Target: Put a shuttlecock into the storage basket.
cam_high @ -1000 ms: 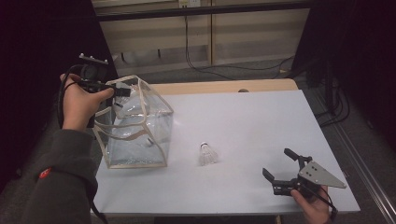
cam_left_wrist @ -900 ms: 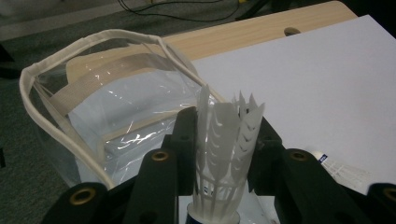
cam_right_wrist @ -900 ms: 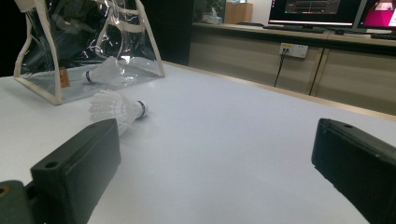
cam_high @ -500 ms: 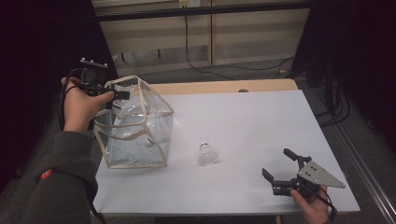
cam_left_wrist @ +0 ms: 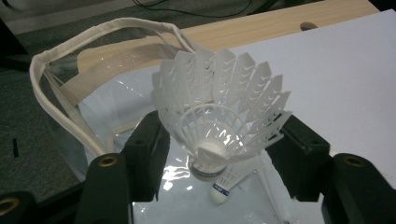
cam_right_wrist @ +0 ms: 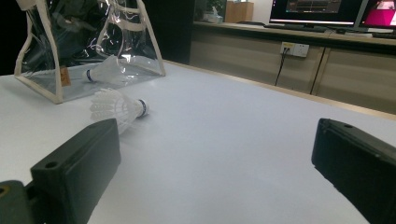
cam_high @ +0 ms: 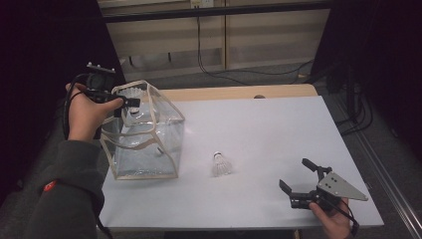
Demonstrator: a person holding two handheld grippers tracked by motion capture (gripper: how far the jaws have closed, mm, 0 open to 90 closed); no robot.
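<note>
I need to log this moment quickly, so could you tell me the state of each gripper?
Left gripper: jaws just opening, shuttlecock between them over the clear bag.
Right gripper: open, empty.

The high view looks forward and down from above the person's side onto the whole white rectangular table top [cam_high: 259,129], far enough back to take in both forearms. The left gripper view sits close above the clear plastic bag with cream fabric trim [cam_left_wrist: 70,93], at the table's left, and faces steeply down into its open top. The right gripper view lies low near the table's near right corner, looking level across the surface leftward. It shares the bag [cam_right_wrist: 93,42] and the loose white feathered shuttlecock [cam_right_wrist: 116,108] on the table with the high view [cam_high: 221,164].
</note>
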